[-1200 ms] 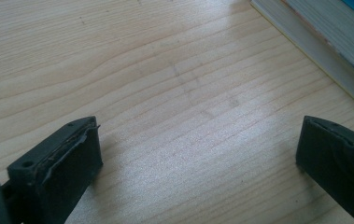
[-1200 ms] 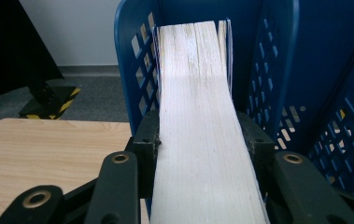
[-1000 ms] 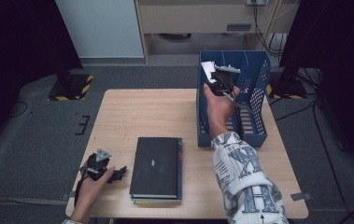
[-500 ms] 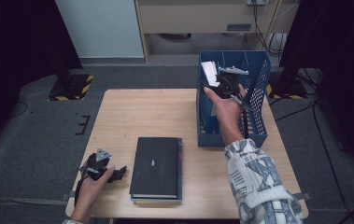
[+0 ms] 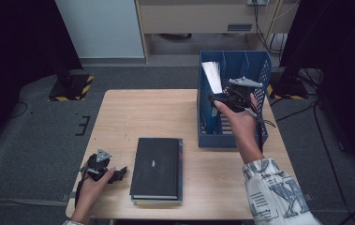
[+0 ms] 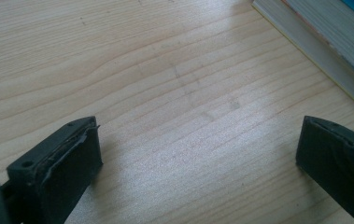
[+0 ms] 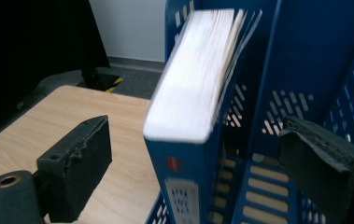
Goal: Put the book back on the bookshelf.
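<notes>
The book point(image 7: 191, 88) I stood in the blue file rack point(image 7: 300, 60) is blurred along its pages, its foot hidden behind the rack's front wall. The stacked books point(image 6: 326, 51) are cut off by the picture's edge.

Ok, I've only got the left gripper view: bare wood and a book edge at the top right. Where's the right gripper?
Observer: The right gripper is at the blue file rack on the table's far right.
Operator: Holding anything?
Observer: No. Its jaws have just been opening; the upright book in the rack stands in the gap ahead of them, untouched.
Operator: And the book edge near me?
Observer: That's a black book lying flat on another, just right of the left gripper.
</notes>
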`<move>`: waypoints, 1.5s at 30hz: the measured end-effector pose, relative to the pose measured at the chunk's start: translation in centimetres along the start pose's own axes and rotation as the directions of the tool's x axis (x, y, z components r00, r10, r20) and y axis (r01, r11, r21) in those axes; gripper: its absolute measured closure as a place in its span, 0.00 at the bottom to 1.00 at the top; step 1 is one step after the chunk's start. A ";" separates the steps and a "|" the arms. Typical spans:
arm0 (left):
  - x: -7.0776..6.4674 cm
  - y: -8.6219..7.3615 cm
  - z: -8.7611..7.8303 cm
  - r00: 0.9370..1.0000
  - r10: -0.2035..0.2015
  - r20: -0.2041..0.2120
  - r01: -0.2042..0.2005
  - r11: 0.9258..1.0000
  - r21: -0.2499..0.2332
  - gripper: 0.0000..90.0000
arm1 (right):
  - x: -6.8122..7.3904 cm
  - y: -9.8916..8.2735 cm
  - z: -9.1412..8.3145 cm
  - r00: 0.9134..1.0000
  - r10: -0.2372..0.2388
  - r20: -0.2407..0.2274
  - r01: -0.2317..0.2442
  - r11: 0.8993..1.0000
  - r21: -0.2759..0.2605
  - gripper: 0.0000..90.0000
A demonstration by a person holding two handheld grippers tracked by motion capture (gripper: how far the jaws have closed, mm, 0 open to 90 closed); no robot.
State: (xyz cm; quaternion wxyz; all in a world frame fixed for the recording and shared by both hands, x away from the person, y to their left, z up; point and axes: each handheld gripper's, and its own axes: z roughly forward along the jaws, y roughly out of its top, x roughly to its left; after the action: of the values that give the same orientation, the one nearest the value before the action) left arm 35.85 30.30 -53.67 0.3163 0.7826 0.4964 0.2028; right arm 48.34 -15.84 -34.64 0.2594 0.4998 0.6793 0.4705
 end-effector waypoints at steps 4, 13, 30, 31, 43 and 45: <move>0.0 0.0 0.0 1.000 0.000 0.001 0.000 1.000 0.000 0.00 | -0.4 -1.4 -0.8 1.000 0.015 -0.024 -0.015 1.000 -0.004 0.12; -0.1 0.3 0.0 1.000 -0.006 -0.002 0.006 1.000 0.024 0.00 | -0.1 -4.7 -1.3 0.998 -0.007 -0.070 0.009 0.999 0.033 0.13; 0.1 0.3 -1.3 0.998 -0.054 0.040 0.054 0.998 -0.022 0.08 | 4.5 -9.9 -0.6 0.962 -0.071 -0.263 0.095 0.992 0.079 0.19; 0.0 0.3 -1.4 0.998 -0.055 0.042 0.056 0.998 -0.028 0.08 | 4.8 -10.1 -0.6 0.959 -0.081 -0.272 0.108 0.991 0.085 0.20; -0.6 1.4 -3.4 0.996 -0.068 0.057 0.076 0.987 -0.141 0.12 | 7.6 -13.1 -0.5 0.933 -0.094 -0.347 0.149 0.980 0.134 0.18; -0.8 1.7 -3.8 0.995 -0.077 0.061 0.086 0.983 -0.162 0.14 | 7.9 -13.6 -0.5 0.926 -0.097 -0.366 0.157 0.978 0.138 0.16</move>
State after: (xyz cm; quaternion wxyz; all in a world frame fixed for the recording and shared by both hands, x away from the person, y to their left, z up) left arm 34.23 30.20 -49.78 0.4010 0.7382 0.5008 0.2085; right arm 39.18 -9.54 -45.72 0.1193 0.3807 0.7826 0.4778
